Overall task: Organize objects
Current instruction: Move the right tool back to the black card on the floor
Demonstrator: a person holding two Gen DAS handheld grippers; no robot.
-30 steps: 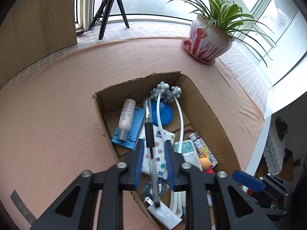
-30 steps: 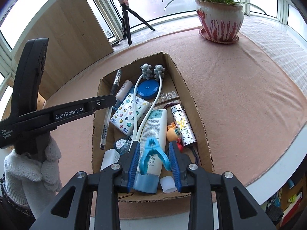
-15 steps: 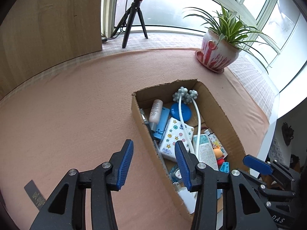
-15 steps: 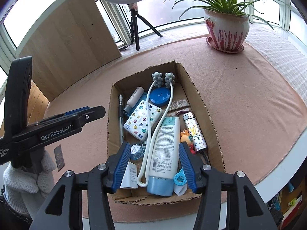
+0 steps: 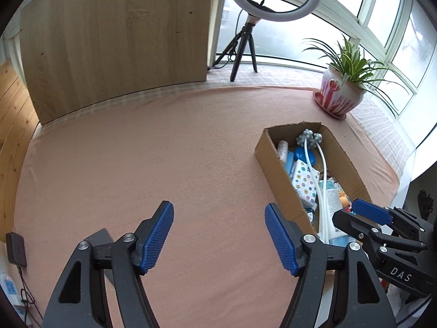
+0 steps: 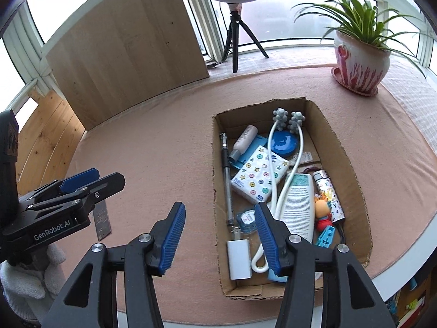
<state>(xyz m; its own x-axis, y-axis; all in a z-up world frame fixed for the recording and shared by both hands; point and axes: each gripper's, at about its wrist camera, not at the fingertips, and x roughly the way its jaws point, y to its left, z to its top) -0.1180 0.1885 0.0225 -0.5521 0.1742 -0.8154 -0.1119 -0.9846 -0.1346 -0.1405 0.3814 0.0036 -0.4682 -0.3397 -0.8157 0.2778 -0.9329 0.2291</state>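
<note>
Every small item sits inside the cardboard box (image 6: 352, 169) on the pink-clothed counter (image 5: 164, 150), which fits a sorting job that looks close to done: the pen (image 6: 226, 180) lies along the left wall, the tissue pack (image 6: 259, 177) and lotion tube (image 6: 299, 205) fill the middle, and the white charger (image 6: 239, 259) rests at the near end. The left tool (image 5: 218, 235) hangs over bare cloth beside the box, its jaws opening with nothing between them. The right tool (image 6: 218, 237) straddles the box's left wall, spread and empty. Legible writing: "GenRobot.AI" on the left tool's body, "DAS" on the right's; the tube's print is too small to read
</note>
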